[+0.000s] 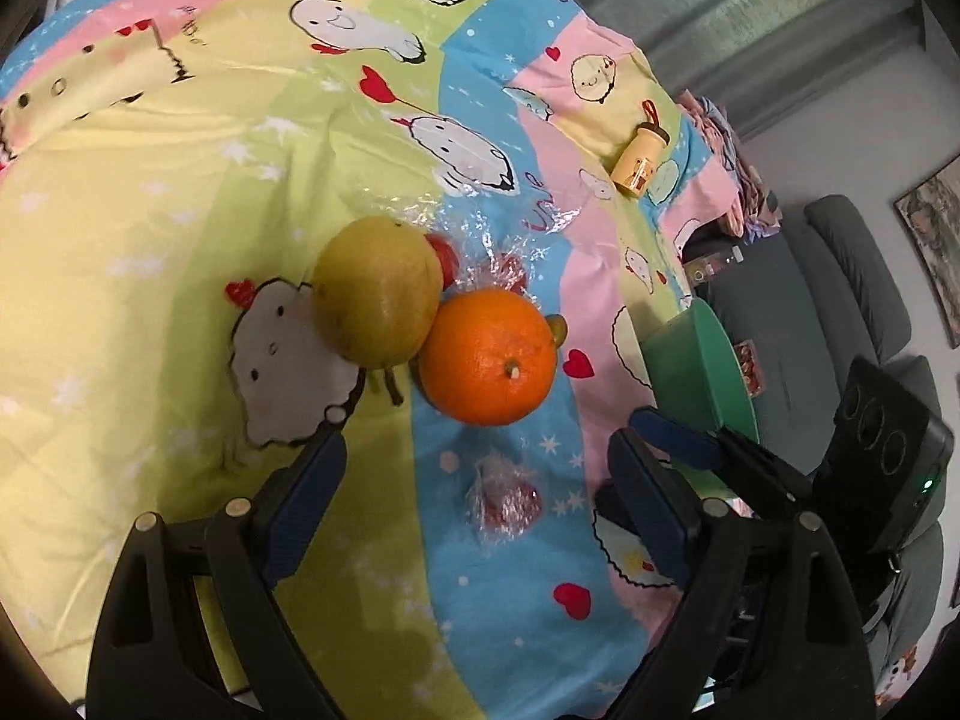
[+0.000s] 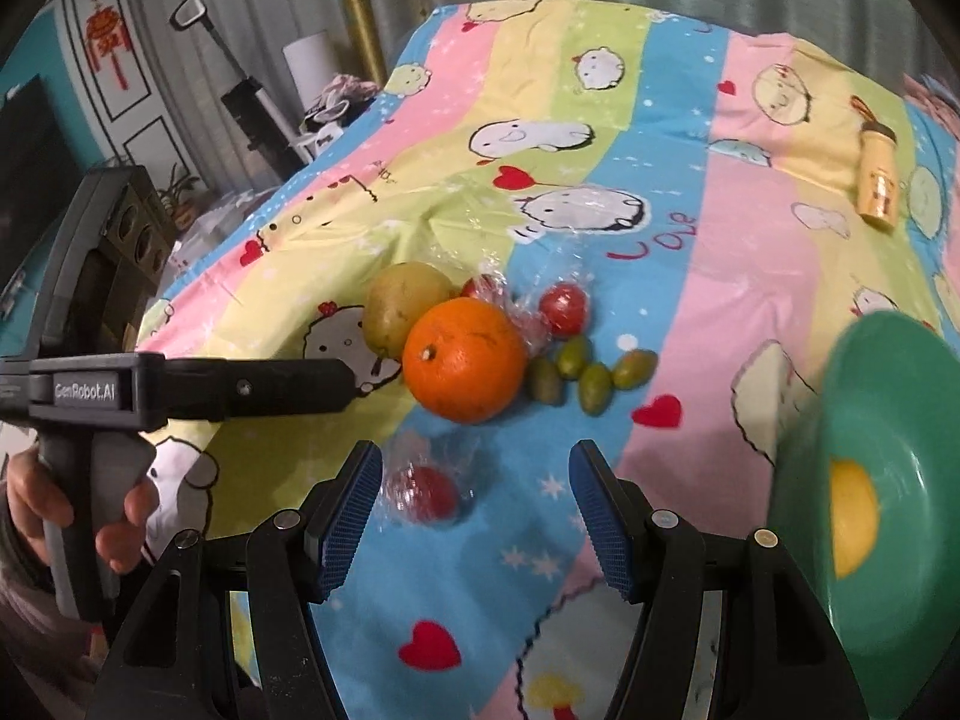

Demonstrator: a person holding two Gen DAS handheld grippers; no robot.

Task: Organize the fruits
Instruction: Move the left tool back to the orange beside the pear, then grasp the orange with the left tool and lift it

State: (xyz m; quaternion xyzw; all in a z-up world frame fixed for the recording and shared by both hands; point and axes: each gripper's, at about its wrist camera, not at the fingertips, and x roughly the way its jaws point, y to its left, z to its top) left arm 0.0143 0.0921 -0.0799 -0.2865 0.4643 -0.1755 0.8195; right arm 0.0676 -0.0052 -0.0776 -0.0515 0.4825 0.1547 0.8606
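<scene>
Black gripper arms with ribbed blue pads fill the near edge of both views. Right gripper (image 2: 474, 498) hangs with jaws parted and nothing between the pads, just above a plastic-wrapped tomato (image 2: 427, 492) on the cartoon-printed tablecloth (image 2: 708, 276). Left gripper (image 1: 477, 480) is spread wide and equally empty, with the same tomato between its pads but untouched.

Little looks done so far — the green bowl (image 2: 888, 396) at the right edge holds only one yellow fruit (image 2: 852, 516), smooth and glossy. Farther off, still loose on the cloth, sit a dimpled orange (image 2: 463, 360) touching a dull yellow-green pear (image 2: 402, 306), two more crinkly film-wrapped tomatoes (image 2: 564, 306) and four small oval green fruits (image 2: 594, 375). A small yellow bottle (image 2: 879, 186) lies far right, well apart from the fruit.
</scene>
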